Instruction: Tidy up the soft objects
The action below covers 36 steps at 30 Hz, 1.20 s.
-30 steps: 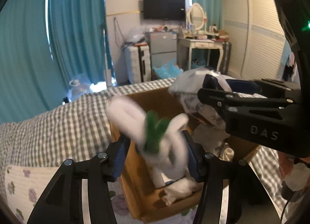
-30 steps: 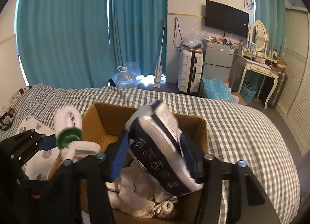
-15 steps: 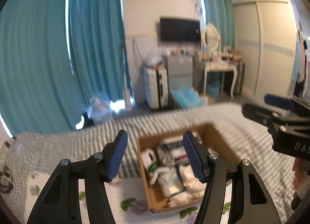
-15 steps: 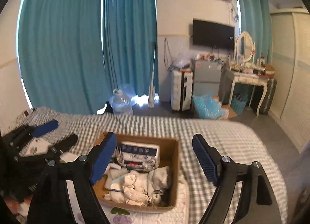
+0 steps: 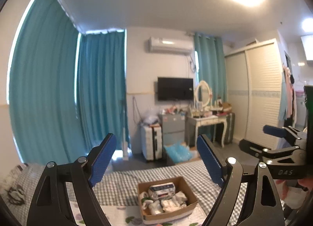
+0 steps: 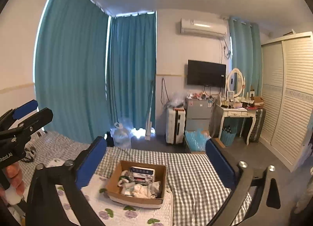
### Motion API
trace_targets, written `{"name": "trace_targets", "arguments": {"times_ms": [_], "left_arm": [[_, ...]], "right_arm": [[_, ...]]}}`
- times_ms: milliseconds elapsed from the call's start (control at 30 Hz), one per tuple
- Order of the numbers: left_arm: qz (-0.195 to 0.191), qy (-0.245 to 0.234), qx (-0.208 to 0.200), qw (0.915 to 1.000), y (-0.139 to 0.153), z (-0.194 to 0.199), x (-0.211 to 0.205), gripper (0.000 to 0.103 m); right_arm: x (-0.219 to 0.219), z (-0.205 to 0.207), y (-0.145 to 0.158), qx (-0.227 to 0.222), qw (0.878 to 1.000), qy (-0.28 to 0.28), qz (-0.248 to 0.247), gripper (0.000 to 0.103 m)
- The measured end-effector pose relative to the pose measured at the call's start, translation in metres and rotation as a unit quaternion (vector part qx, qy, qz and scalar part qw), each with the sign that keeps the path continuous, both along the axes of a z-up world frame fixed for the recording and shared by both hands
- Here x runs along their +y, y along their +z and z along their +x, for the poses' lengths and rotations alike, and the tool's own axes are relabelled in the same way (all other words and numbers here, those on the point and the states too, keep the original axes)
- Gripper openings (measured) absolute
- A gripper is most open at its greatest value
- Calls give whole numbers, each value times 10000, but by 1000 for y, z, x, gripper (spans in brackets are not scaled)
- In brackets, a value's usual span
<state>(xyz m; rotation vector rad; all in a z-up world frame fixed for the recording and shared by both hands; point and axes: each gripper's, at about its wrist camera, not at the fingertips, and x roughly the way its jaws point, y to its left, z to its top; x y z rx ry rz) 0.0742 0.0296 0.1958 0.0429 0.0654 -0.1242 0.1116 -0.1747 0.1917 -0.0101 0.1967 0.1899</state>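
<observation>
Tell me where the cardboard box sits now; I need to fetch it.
The cardboard box sits on the checked bed, low centre in both wrist views, partly on the floral quilt.

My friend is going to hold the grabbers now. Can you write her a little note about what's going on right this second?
Left gripper: open and empty; its jaws have just been opening.
Right gripper: open and empty; its jaws have just been opening too.
Both are held high above the bed, well clear of the cardboard box.
Done: the white and green plush toy and the blue and white pack lie in the box with pale cloth things.
Left: no other loose soft thing shows on the bed, so look around before stopping.
</observation>
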Motion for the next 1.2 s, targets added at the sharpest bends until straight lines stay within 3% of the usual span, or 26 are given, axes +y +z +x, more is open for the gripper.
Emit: {"name": "trace_targets", "arguments": {"times_ms": [233, 467, 667, 767, 900, 1033, 1200], "left_arm": [[-99, 255, -136, 9995, 1, -47, 14, 86], [-34, 465, -32, 9989, -45, -56, 16, 86], [-325, 588, 261, 9974, -101, -39, 13, 86], [-198, 760, 376, 9962, -141, -14, 8, 86], [-205, 800, 721, 9940, -180, 13, 4, 86], [18, 850, 888, 9924, -202, 29, -2, 86], [-92, 876, 1107, 9899, -214, 41, -1, 86]], "right_arm": [[2, -67, 14, -274, 9994, 137, 178, 103], [8, -85, -18, -306, 9993, 108, 173, 103], [15, -52, -87, 40, 9999, 101, 44, 103], [12, -36, -125, -42, 9999, -14, 103, 103], [7, 0, -173, 293, 9994, 87, 161, 103], [2, 25, -197, 555, 9981, 126, 236, 103], [7, 34, -214, 720, 9971, 189, 180, 103]]}}
